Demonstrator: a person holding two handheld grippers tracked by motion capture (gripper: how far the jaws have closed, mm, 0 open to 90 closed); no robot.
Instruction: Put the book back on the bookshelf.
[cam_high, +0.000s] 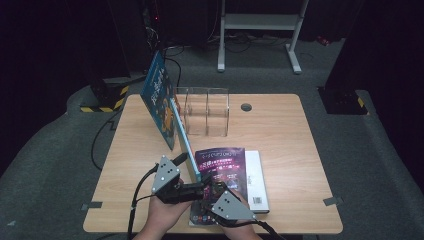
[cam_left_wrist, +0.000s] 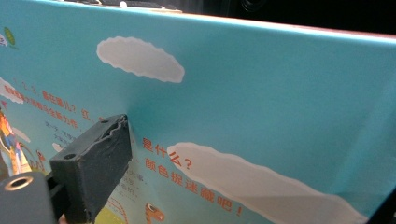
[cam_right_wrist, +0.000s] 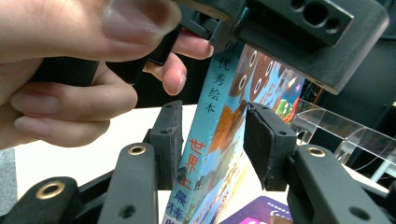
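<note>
High view: blue picture book (cam_high: 161, 100) tilted upright; left gripper (cam_high: 192, 189) clamps it; right gripper (cam_right_wrist: 212, 140) jaws apart around spine.

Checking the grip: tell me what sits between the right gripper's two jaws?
The blue picture book stands spine-first between the right gripper's open jaws, as the right gripper view shows.

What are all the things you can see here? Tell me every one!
Picture book: one, blue, standing on edge at the table's left-middle, held up.
Purple book: one, purple, lying flat near the front edge.
White book: one, white, under the purple book.
Clear holder: one, see-through, behind the books.
Table: one, light wood.
Metal stand: one, grey, on the floor behind.
Left gripper: black, clamped on the picture book.
Right gripper: black, jaws either side of the book's spine.
Hands: two, front edge.
</note>
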